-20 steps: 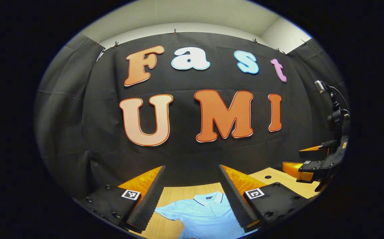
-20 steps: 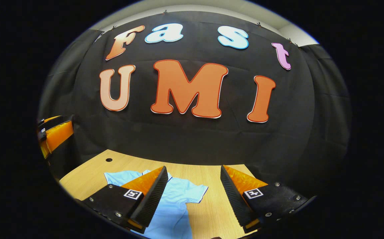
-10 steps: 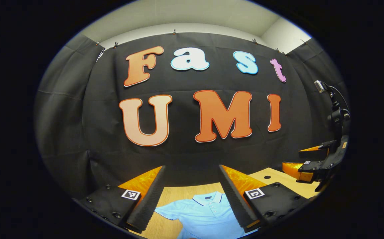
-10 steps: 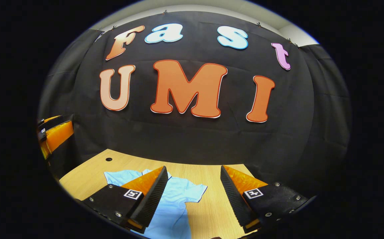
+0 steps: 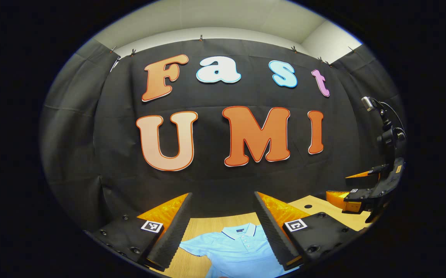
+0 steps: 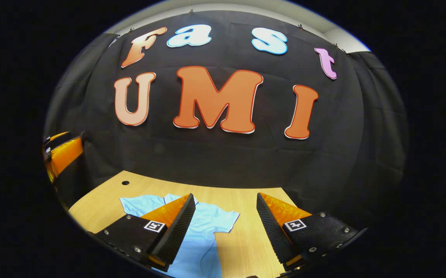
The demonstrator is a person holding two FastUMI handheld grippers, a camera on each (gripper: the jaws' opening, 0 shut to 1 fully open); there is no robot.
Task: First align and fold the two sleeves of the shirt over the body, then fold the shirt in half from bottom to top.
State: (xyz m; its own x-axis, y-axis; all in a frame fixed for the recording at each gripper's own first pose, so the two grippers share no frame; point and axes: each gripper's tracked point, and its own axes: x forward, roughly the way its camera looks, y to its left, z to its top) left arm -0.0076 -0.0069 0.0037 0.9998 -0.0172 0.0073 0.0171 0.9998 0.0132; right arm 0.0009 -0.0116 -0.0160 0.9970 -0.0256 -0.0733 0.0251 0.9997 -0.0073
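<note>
A light blue polo shirt (image 5: 234,249) lies flat on the wooden table (image 5: 201,223), collar toward the far wall, sleeves spread out. My left gripper (image 5: 222,200) hovers open above its collar with nothing between its fingers. In the right gripper view the shirt (image 6: 203,231) shows its right sleeve (image 6: 225,221) spread on the table. My right gripper (image 6: 225,200) hangs open above that sleeve, holding nothing. The right gripper (image 5: 356,189) also shows at the far right of the left gripper view, and the left gripper (image 6: 63,152) at the left edge of the right gripper view.
The wooden table (image 6: 103,200) has a small round hole (image 6: 125,182) near its far left corner in the right gripper view. Black cloth closes off the back and the sides. Bare wood lies to the right of the shirt.
Both gripper views have tipped down slightly, so a little more of the table and shirt shows. The shirt has not moved and both grippers stay open.
</note>
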